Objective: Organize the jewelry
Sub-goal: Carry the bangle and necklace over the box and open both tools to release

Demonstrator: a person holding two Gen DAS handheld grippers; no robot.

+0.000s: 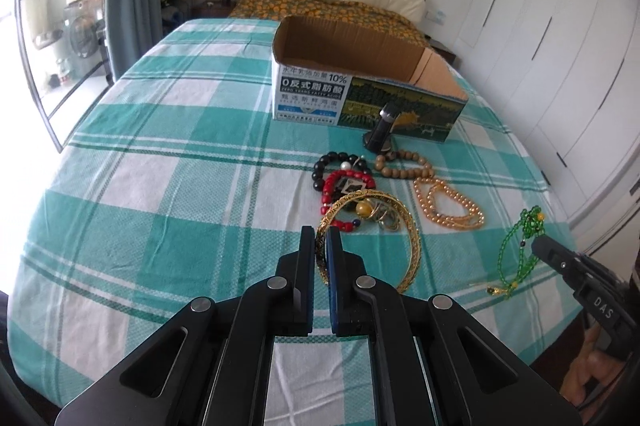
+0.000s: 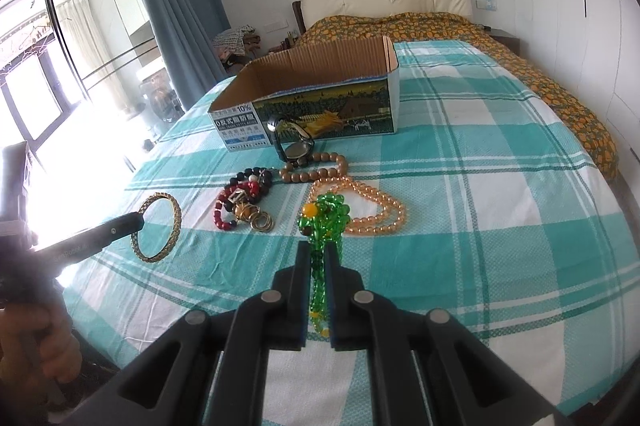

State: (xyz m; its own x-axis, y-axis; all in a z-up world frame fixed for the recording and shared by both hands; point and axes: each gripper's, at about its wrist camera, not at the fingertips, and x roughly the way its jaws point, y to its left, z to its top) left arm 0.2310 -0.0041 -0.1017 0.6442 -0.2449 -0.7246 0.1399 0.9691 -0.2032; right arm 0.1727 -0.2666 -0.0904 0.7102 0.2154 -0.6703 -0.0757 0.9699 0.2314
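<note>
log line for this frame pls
left hand-held gripper: shut on gold bangle | right hand-held gripper: shut on green bead string | cardboard box: open

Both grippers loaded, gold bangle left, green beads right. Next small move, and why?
Probably carry both toward the open cardboard box. The left gripper is shut on the gold bangle, the right gripper on the green bead string, and the box looks empty.

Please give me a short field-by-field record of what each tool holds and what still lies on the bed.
left tool: shut on gold bangle, lifted off the sheet
right tool: shut on green bead string
cardboard box: open, on the checked bedsheet; no jewelry visible in it
still on bed: amber bead necklace, brown bead bracelet, red and black bead bracelets, watch
</note>
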